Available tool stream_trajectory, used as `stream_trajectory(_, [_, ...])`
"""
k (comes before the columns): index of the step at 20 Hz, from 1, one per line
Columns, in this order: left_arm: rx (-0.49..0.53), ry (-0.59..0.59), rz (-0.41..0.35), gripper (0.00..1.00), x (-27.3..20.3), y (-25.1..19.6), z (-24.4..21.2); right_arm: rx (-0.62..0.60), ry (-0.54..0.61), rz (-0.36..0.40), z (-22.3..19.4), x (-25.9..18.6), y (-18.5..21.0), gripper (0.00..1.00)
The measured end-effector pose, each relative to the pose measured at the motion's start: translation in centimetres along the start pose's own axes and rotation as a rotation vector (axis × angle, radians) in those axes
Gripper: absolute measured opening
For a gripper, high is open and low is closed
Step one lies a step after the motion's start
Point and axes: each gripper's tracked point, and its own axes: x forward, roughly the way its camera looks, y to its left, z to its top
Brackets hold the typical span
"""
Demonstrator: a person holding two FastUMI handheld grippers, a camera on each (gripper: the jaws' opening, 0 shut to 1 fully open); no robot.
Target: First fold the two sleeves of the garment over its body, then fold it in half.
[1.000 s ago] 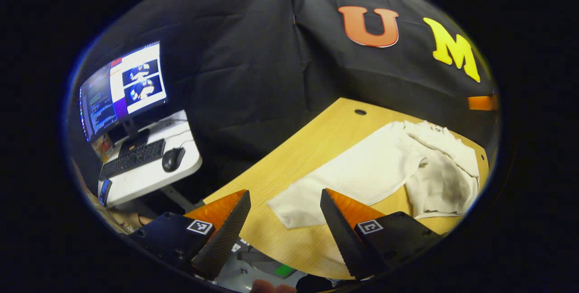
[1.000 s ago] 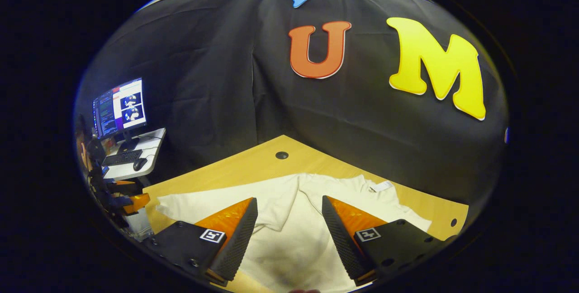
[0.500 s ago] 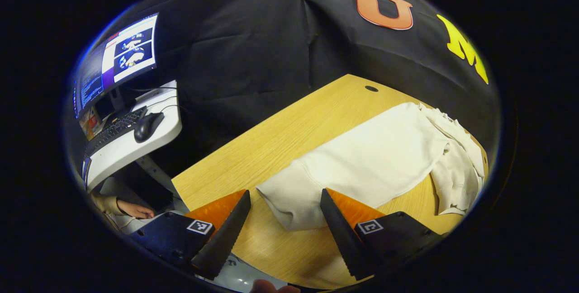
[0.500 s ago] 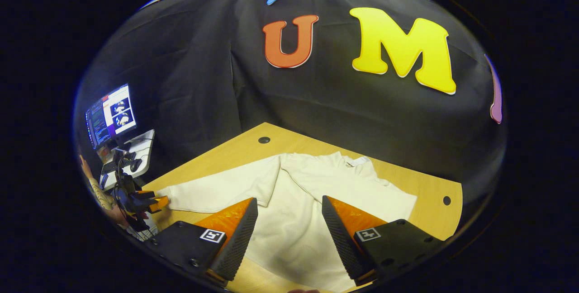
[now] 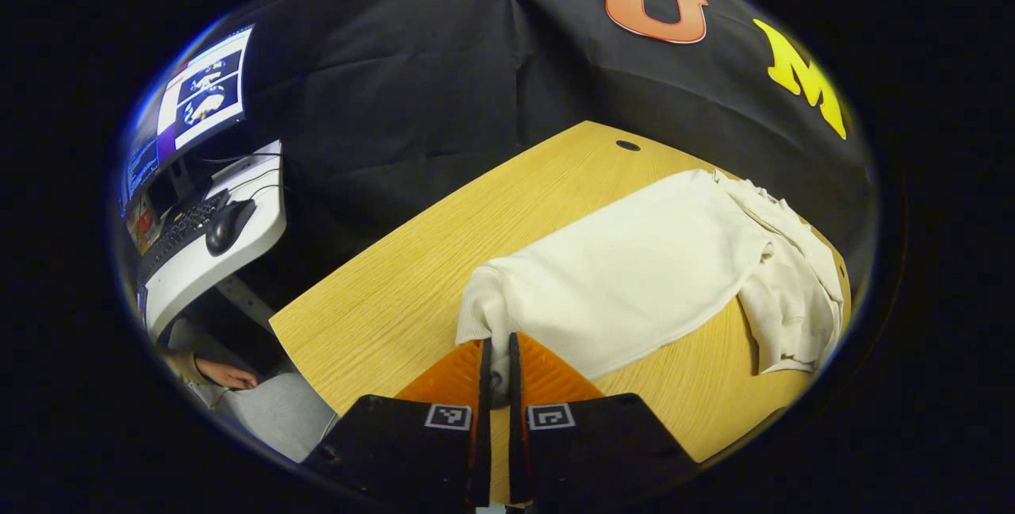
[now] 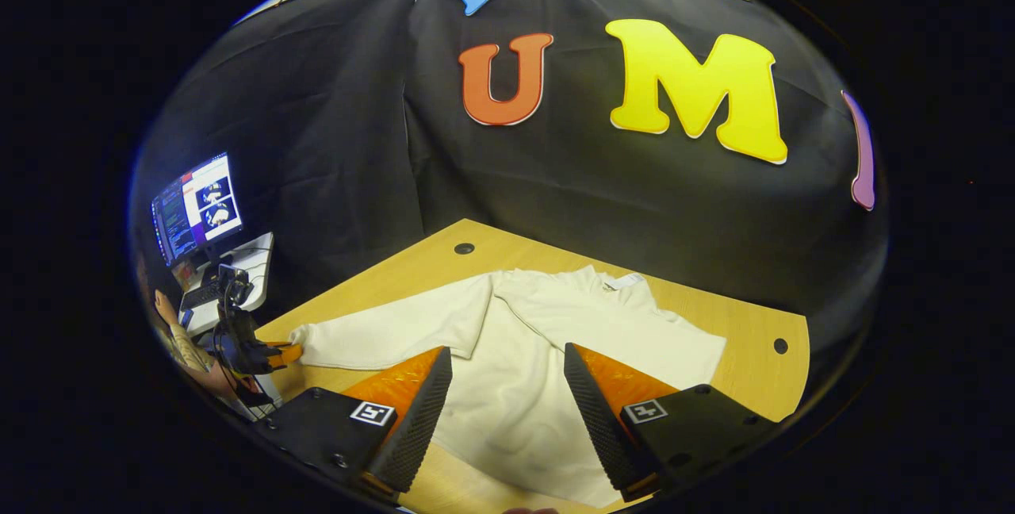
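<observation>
A cream long-sleeved garment (image 6: 547, 339) lies spread on the wooden table (image 6: 444, 264). In the left gripper view its left sleeve (image 5: 634, 268) stretches toward me, and my left gripper (image 5: 496, 351) is shut on the sleeve's cuff (image 5: 476, 316) near the table's edge. In the right gripper view my right gripper (image 6: 503, 395) hovers open above the garment's body, with nothing between its fingers. That view also has the left gripper (image 6: 277, 354) small at the far left, at the sleeve's end. The garment's neck label (image 6: 622, 281) lies toward the back wall.
A white side desk (image 5: 214, 248) with a monitor (image 5: 190, 105), keyboard and mouse (image 5: 228, 224) stands left of the table. A person's hand (image 5: 226, 375) and grey-clad lap sit below it. Small round holes (image 6: 464, 248) mark the table's corners. Bare wood lies left of the sleeve.
My left gripper moved onto the sleeve cuff and went from open to shut on it. The right gripper stayed open, shifting only slightly above the garment's body.
</observation>
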Motion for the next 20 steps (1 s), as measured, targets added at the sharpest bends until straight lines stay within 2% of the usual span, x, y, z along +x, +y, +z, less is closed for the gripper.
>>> stream_trajectory(2, [0.022,-0.053,-0.043,0.07,-1.3,-1.0,2.8,0.023,-0.025,-0.009,0.6,-1.1,-0.7,0.89])
stream_trajectory(7, [0.202,-0.222,-0.135,0.05,-5.9,-6.1,12.7,0.091,-0.113,-0.052,2.8,-3.9,-3.6,0.89])
stream_trajectory(14, [0.242,-0.341,-0.27,0.04,-9.9,-16.8,24.3,0.076,-0.268,-0.138,7.2,-10.3,-8.8,0.89])
stream_trajectory(20, [0.271,-0.39,-0.381,0.04,-9.9,-24.8,31.1,0.058,-0.291,-0.196,5.8,-14.3,-11.6,0.89])
